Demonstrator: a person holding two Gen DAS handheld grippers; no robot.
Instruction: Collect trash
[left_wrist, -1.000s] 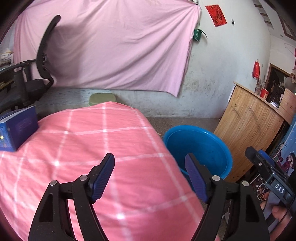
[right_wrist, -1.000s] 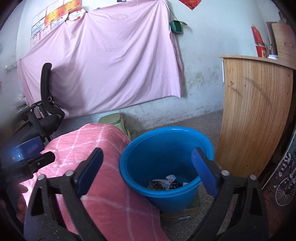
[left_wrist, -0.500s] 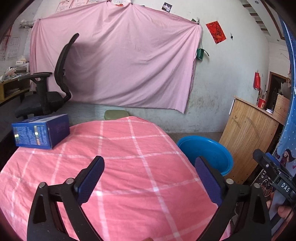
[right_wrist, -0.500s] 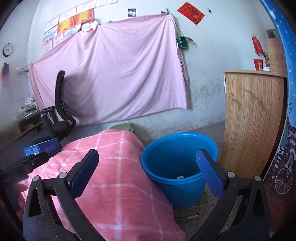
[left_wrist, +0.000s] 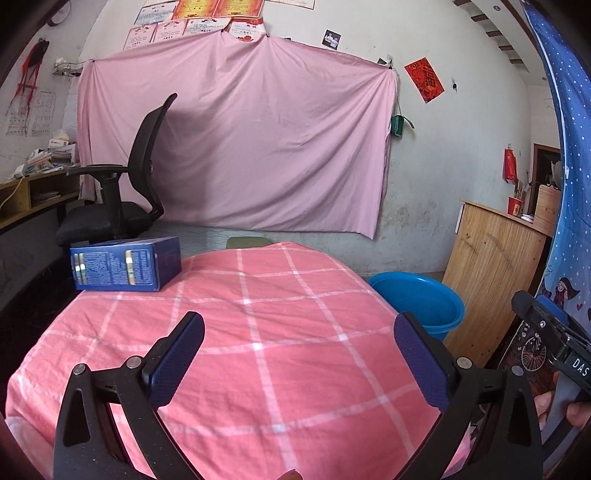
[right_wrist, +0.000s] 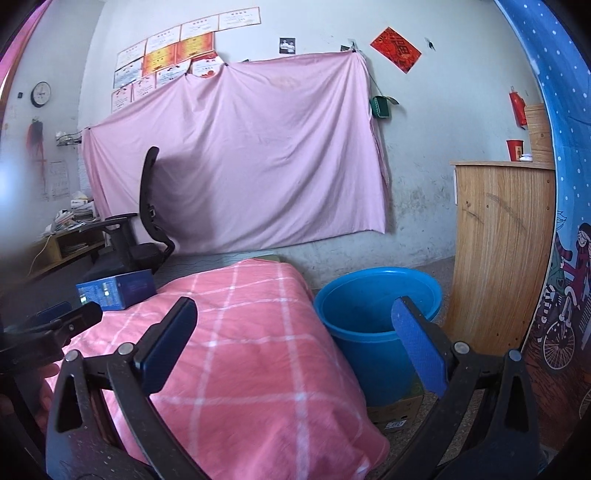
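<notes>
A blue printed box lies on the far left of the pink checked tablecloth; it also shows in the right wrist view. A blue plastic tub stands on the floor right of the table, seen nearer in the right wrist view, sitting on a cardboard box. My left gripper is open and empty above the near part of the cloth. My right gripper is open and empty, between the table's right edge and the tub.
A black office chair stands behind the table at left, by a wooden shelf. A wooden counter stands right of the tub. A pink sheet hangs on the back wall. A painted blue panel is at far right.
Both grippers have pulled back and risen away from the tub. The tub's inside has dropped out of sight, and the whole tabletop with the blue box has come into view.
</notes>
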